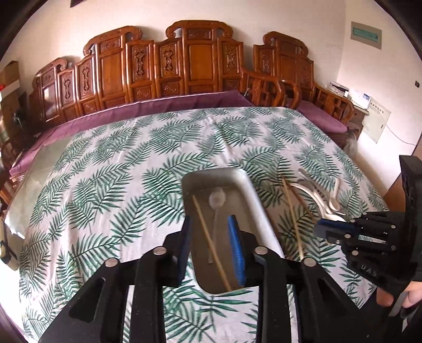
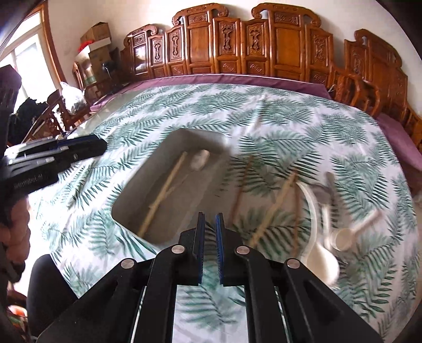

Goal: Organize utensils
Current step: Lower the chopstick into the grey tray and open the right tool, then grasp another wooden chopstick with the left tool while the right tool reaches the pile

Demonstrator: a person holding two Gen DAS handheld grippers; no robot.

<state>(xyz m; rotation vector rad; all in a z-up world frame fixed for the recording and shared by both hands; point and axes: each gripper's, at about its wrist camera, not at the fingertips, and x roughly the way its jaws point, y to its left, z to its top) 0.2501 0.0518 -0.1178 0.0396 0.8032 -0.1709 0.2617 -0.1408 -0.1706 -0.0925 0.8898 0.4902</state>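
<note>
Left gripper (image 1: 211,232) hangs over the near end of the metal tray (image 1: 252,190), its blue-padded fingers (image 1: 236,248) spread wide with nothing between them. Right gripper (image 2: 210,232) sits just past the tray's near right corner, pads (image 2: 201,237) drawn almost together with a thin gap showing, gripping nothing. From the left wrist view the right gripper appears side-on at the right edge, its tip above the loose utensils. The tray rests on a leaf-print tablecloth (image 1: 105,171), long axis running away from the viewer. Inside it lie one wooden chopstick (image 1: 208,237), angled from far left to near right, and a clear plastic spoon (image 1: 216,203) with its bowl toward the far end; the two cross near the tray's near end. To the right of the tray, on the cloth, lie two more chopsticks (image 1: 292,211), crossing one another, and just beyond them a loose cluster of white plastic spoons (image 1: 327,200), overlapping; their exact count cannot be told, and the right wrist view blurs them. Beyond the table runs a purple cushion (image 1: 184,101) on a carved wooden bench (image 1: 197,60), set against a pale wall (image 1: 290,18).
</note>
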